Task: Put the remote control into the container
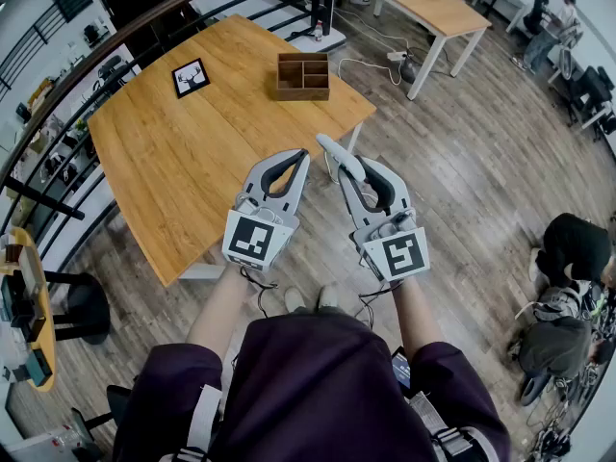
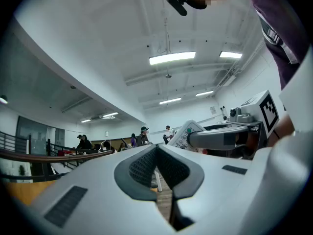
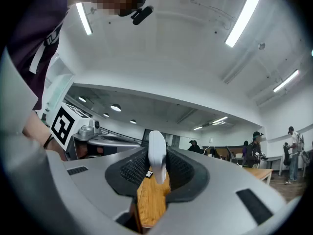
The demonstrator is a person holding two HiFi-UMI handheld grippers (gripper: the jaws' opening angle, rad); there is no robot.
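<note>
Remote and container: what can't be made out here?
- remote control: the right gripper view shows only its thin edge; pads of the right gripper hide its lower end.
- Its buttons: left gripper view, too small to read, part covered by that gripper.
- container: head view only, too small to tell what its compartments hold.

Bright, even indoor light comes from long ceiling strips, which flare white in both gripper views. Every view bends strongly at its edges, and the gripper views darken to black corners. The left gripper and right gripper blur close to the lens; the remote control shows pale. The counter is evenly lit, with only faint shadows.
</note>
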